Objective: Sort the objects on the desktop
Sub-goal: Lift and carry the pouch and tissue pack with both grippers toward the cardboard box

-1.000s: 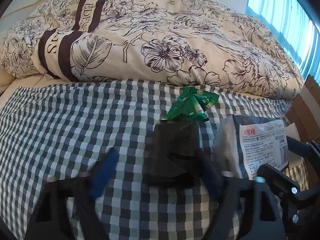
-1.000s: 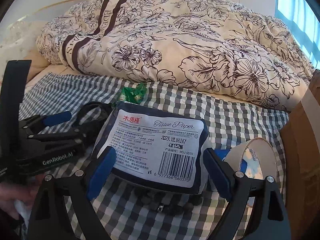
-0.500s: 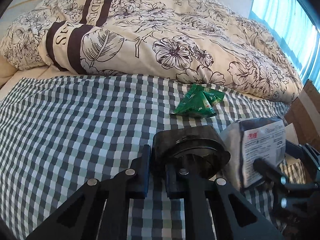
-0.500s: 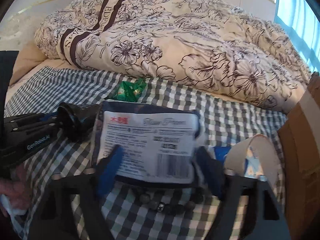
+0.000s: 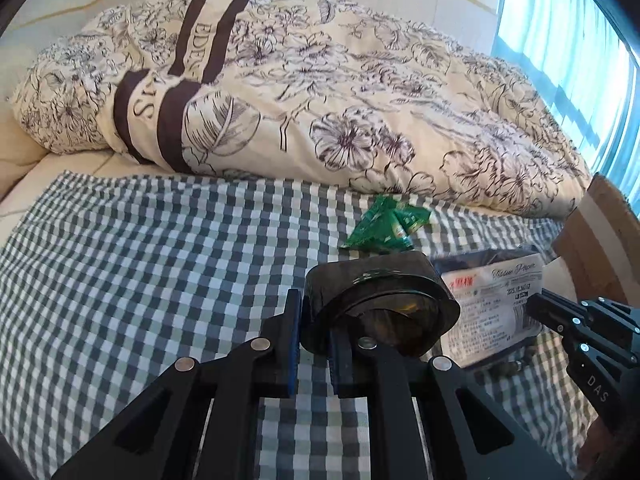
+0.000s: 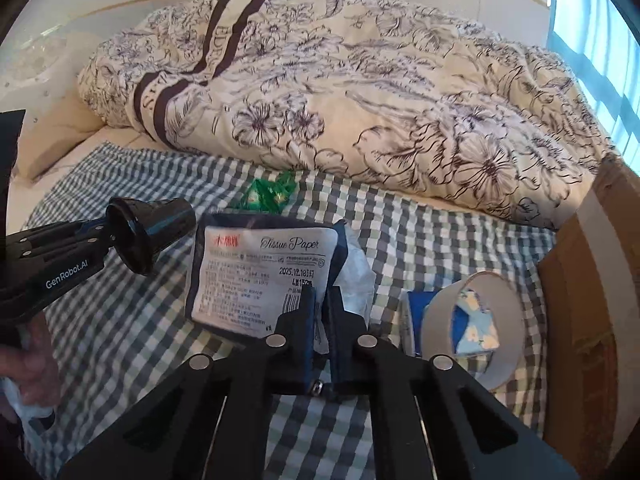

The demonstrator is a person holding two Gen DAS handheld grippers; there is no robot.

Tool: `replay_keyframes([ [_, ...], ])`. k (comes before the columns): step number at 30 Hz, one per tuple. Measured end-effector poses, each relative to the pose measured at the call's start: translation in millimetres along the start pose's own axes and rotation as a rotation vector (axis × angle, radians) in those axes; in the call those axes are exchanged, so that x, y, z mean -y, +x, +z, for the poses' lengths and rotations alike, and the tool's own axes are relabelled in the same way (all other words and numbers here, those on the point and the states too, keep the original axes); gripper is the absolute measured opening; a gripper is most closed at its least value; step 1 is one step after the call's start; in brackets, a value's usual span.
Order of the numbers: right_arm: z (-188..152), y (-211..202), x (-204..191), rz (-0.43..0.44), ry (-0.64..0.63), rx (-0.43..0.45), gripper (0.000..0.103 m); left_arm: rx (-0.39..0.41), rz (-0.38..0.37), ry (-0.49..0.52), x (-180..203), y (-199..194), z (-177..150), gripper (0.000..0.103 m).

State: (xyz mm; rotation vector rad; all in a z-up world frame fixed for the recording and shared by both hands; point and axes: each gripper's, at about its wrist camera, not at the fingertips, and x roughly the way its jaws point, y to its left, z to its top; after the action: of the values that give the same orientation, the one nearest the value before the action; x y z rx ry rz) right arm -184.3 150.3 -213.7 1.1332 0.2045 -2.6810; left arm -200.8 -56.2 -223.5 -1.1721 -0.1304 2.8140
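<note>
My left gripper (image 5: 314, 334) is shut on the rim of a black cup-shaped holder (image 5: 380, 308), held tilted above the checked cloth; the right wrist view shows the same black holder (image 6: 148, 236) at the left. My right gripper (image 6: 320, 320) is shut on the lower edge of a tissue paper pack (image 6: 260, 276), dark blue with a white label. The tissue pack (image 5: 492, 308) also shows at the right of the left wrist view. A green snack packet (image 5: 384, 228) lies on the cloth beyond both.
A checked cloth (image 5: 140, 280) covers the bed, with a floral duvet (image 5: 320, 100) heaped behind. A tape roll (image 6: 476, 332) and a blue-patterned packet (image 6: 476, 328) lie to the right, beside a cardboard box (image 6: 588, 300). A hand (image 6: 28, 368) holds the left gripper.
Both grippers were open a second ago. The left one closed on the black holder and lifted it; the right one closed on the tissue pack's edge and raised it.
</note>
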Motion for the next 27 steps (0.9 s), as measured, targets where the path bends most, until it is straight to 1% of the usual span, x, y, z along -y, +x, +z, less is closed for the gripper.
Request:
replay_keyframes([
  [7, 3, -34, 9, 0.0, 0.021, 0.029, 0.003, 0.041, 0.007, 0.0, 5, -34, 8, 0.011],
  [15, 2, -74, 14, 0.017, 0.031, 0.057, 0.001, 0.09, 0.008, 0.013, 20, -82, 13, 0.012],
  [27, 5, -149, 23, 0.013, 0.037, 0.162, 0.001, 0.164, 0.006, 0.029, 43, -153, 17, 0.012],
])
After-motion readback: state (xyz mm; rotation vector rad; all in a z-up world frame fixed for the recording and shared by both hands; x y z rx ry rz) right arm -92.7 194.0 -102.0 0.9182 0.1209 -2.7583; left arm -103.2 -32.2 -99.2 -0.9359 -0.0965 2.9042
